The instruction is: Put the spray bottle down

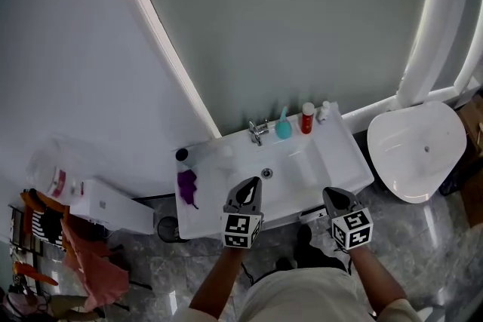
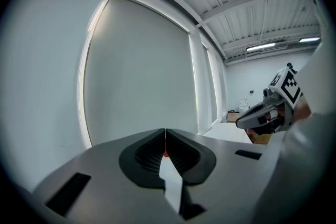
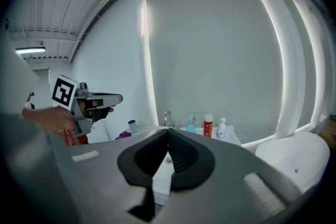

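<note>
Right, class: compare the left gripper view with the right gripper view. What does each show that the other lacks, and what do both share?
Only the left gripper view: the right gripper, seen side-on. Only the right gripper view: the left gripper, the tap, the teal spray bottle, a white pump bottle and a white bowl. Both: the big grey wall panel with lit edges, and each gripper's own jaws shut.

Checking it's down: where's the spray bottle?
Head view: the teal spray bottle stands at the back edge of the sink, between the faucet and the red bottle.
</note>
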Tool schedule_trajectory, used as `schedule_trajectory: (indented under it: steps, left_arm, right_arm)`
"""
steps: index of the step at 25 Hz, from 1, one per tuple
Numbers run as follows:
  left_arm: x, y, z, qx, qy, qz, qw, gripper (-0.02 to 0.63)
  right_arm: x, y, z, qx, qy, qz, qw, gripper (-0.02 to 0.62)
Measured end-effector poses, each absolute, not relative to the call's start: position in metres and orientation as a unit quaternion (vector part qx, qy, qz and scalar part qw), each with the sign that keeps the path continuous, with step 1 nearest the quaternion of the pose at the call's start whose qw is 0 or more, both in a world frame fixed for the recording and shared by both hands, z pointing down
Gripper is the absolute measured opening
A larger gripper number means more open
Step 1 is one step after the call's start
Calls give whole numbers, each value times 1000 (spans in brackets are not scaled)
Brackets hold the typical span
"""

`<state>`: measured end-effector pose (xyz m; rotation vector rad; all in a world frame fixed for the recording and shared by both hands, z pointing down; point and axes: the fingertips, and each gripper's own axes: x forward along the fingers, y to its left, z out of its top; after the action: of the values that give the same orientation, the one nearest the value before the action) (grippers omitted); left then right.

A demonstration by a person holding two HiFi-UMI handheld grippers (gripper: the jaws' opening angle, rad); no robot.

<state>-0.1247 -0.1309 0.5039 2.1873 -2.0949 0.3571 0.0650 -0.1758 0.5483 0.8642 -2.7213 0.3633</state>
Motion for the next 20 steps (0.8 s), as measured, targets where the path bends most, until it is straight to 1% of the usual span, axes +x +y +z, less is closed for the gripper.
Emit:
schedule_trajectory:
  steps: [6,12,20]
  left_arm:
    - [-101,-110,508,726,-675,116,66,6]
    - [-73,-103,507,740,-658,116,82,6]
    - [-60,-102,503,719,-681,95,103,6]
  right_arm:
    - [86,-162,544,305,-936,125,127,11]
    - [96,-172,536,284,-944,120,119,11]
    - [103,-195,516,247,-960,85,106,11]
